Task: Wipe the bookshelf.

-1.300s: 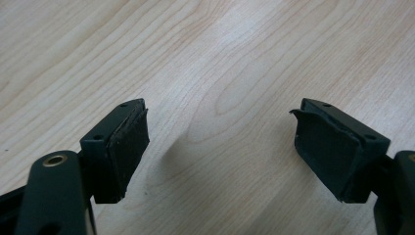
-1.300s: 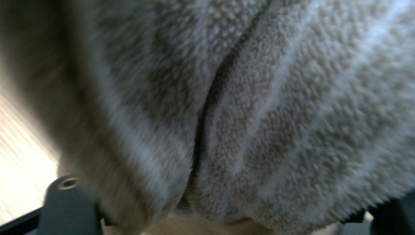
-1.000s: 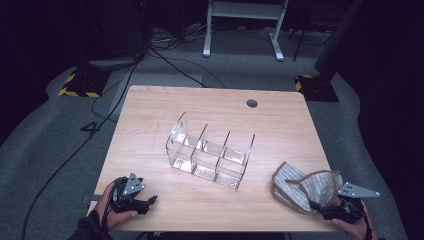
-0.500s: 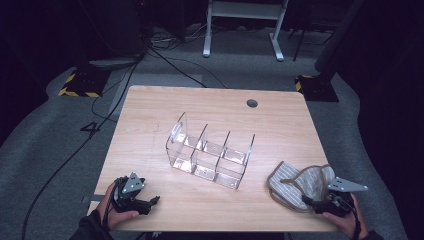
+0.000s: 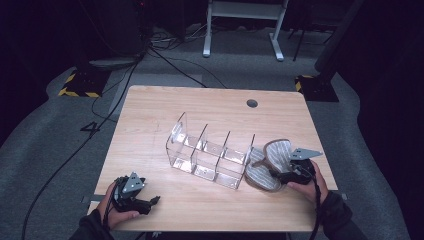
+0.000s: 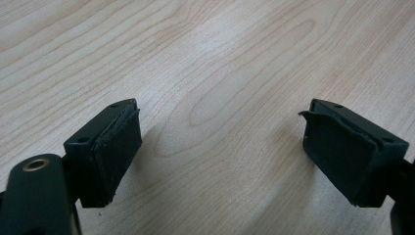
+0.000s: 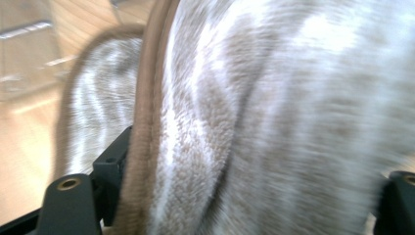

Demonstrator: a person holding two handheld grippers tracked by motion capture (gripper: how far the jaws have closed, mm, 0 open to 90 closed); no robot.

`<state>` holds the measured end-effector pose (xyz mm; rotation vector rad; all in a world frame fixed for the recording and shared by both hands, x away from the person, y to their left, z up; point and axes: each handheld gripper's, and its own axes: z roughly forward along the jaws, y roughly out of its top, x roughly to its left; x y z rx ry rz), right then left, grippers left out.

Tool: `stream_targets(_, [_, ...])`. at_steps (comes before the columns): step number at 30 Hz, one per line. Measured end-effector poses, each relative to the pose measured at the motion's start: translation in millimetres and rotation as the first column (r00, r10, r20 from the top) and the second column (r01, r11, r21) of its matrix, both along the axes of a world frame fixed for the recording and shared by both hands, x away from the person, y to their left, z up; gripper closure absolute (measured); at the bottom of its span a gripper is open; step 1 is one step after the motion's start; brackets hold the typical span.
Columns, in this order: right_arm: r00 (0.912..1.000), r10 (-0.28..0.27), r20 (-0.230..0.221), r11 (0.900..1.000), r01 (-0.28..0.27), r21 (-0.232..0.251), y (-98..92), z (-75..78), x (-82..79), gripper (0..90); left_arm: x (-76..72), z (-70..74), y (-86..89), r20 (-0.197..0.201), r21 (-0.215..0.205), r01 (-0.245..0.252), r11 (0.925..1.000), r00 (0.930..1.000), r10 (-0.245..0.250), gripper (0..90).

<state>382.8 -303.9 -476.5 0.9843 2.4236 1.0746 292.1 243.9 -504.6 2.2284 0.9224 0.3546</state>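
Observation:
A pair of fuzzy grey-and-white striped slippers (image 5: 270, 159) with brown trim is held by my right gripper (image 5: 280, 175), which is shut on it at the table's front right. In the right gripper view the slipper fabric (image 7: 274, 98) fills the gap between the jaws of the right gripper (image 7: 254, 178). The slippers' left edge is right next to the right end of a clear compartment organizer (image 5: 210, 155). My left gripper (image 5: 150, 202) rests at the front left; in its own view the left gripper (image 6: 220, 147) is open over bare wood. Its jaws have just been opening, with nothing between them.
The wooden table (image 5: 150, 115) has a round cable hole (image 5: 252, 103) near its far edge. Dark floor with cables and a white stand lies beyond the table.
My right gripper has carried the slippers left and a little away from the front edge, up to the organizer's right end. The left hand has stayed put.

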Motion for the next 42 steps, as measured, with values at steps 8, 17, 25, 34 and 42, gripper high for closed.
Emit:
stream_targets(8, [0.9974, 0.028, 0.066, 0.999, -0.026, -0.029, -26.7, 23.4, -36.7, 22.1, -0.1, 0.0, -0.2, 0.000, 0.000, -0.002, 1.0000, 1.0000, 0.002, 14.7])
stream_targets(17, [0.9934, -0.011, 0.114, 1.000, 0.008, 0.022, -45.9, 45.2, -58.4, 19.5, -0.2, 0.0, -0.2, 0.000, 0.000, -0.002, 1.0000, 1.0000, 0.002, 14.7])
stream_targets(25, [0.9883, -0.068, 0.137, 0.997, 0.072, -0.024, -76.6, 44.8, -75.8, 19.7, -0.1, 0.1, 0.1, 0.002, 0.003, 0.000, 1.0000, 1.0000, 0.000, 14.8])
stream_targets(34, [0.9870, -0.150, 0.056, 0.987, 0.153, -0.053, -105.9, -15.0, -68.2, 23.2, -0.3, 0.0, -0.1, 0.001, 0.001, -0.002, 1.0000, 1.0000, 0.002, 14.8])
stream_targets(42, [0.9812, -0.193, 0.001, 0.981, 0.193, 0.004, -115.4, -27.2, -65.8, 23.6, -0.3, 0.0, -0.1, 0.000, 0.000, -0.002, 1.0000, 1.0000, 0.002, 14.8])
